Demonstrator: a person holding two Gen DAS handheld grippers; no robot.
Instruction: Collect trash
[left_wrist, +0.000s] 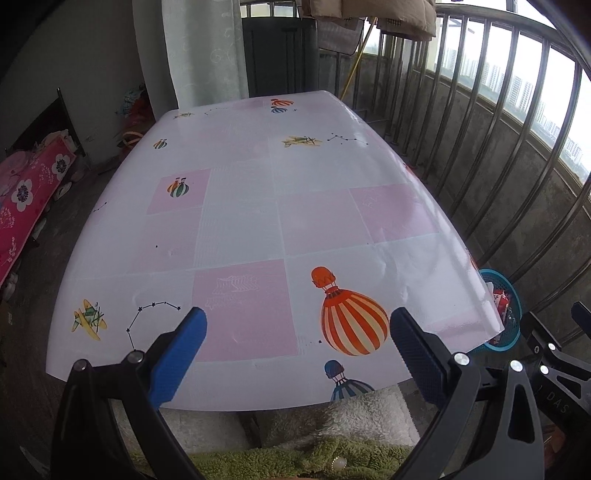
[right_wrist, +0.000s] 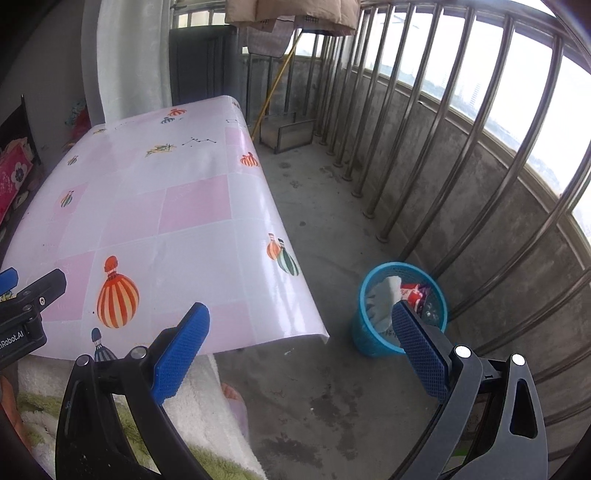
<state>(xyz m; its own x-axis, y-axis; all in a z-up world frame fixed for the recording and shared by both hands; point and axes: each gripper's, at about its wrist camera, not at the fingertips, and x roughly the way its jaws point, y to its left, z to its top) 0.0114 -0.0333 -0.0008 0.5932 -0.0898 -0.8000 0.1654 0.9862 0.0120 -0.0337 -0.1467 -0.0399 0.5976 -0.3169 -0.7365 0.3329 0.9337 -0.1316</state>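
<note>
A blue mesh bin (right_wrist: 364, 332) stands on the concrete floor right of the table, holding white paper (right_wrist: 384, 295) and a red wrapper (right_wrist: 413, 293). It also shows in the left wrist view (left_wrist: 511, 295), partly hidden by the tablecloth edge. My right gripper (right_wrist: 299, 325) is open and empty, above the floor between the table corner and the bin. My left gripper (left_wrist: 297, 328) is open and empty over the near edge of the table (left_wrist: 258, 206). No loose trash shows on the pink and white balloon tablecloth (right_wrist: 147, 221).
A steel railing (right_wrist: 424, 147) on a low concrete wall runs along the right. A dark cabinet (left_wrist: 280, 55) and a yellow pole (right_wrist: 275, 85) stand beyond the table. A pink floral bed (left_wrist: 26, 199) lies at the left. A fluffy white and green garment (left_wrist: 332, 443) lies below the grippers.
</note>
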